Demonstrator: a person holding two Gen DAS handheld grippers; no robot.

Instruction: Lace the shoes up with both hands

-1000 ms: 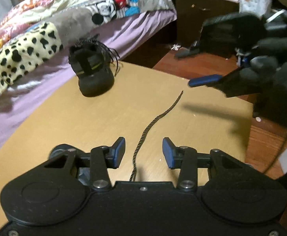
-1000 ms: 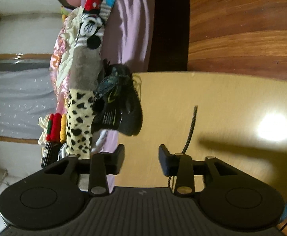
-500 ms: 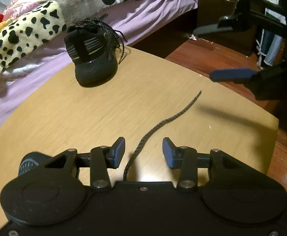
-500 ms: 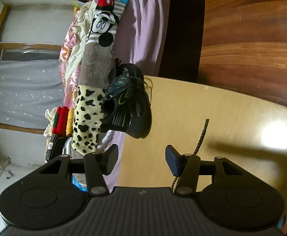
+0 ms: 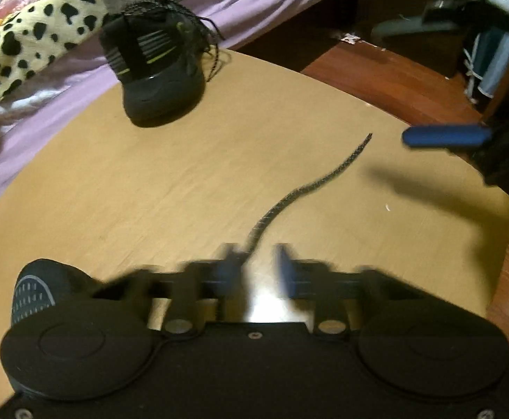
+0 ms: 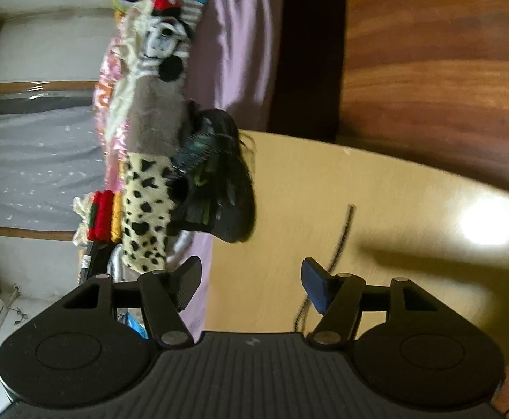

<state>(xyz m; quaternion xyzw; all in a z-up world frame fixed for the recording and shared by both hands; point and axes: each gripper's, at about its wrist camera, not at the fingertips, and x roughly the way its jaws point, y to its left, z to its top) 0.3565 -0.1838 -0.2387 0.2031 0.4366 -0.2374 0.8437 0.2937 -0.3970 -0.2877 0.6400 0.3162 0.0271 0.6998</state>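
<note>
A black sneaker (image 5: 153, 70) with green accents and loose laces stands at the far edge of the round tan table (image 5: 149, 181); it also shows in the right wrist view (image 6: 219, 188). A loose black speckled lace (image 5: 310, 188) lies across the table, its near end between my left gripper's jaws. My left gripper (image 5: 254, 262) is open and blurred, low over the lace. A second black shoe (image 5: 34, 293) sits by its left side. My right gripper (image 6: 251, 279) is wide open and empty, rolled sideways; its blue finger (image 5: 446, 135) hovers right of the lace's far tip.
A bed with purple sheet (image 5: 62, 97) and a spotted patchwork quilt (image 5: 31, 42) borders the table's far left. Wooden floor (image 5: 394, 70) and dark furniture (image 5: 411, 0) lie beyond the far right edge.
My left gripper has moved forward and down along the lace, with motion blur. My right gripper's jaws have opened wider. The sneaker and lace lie as before.
</note>
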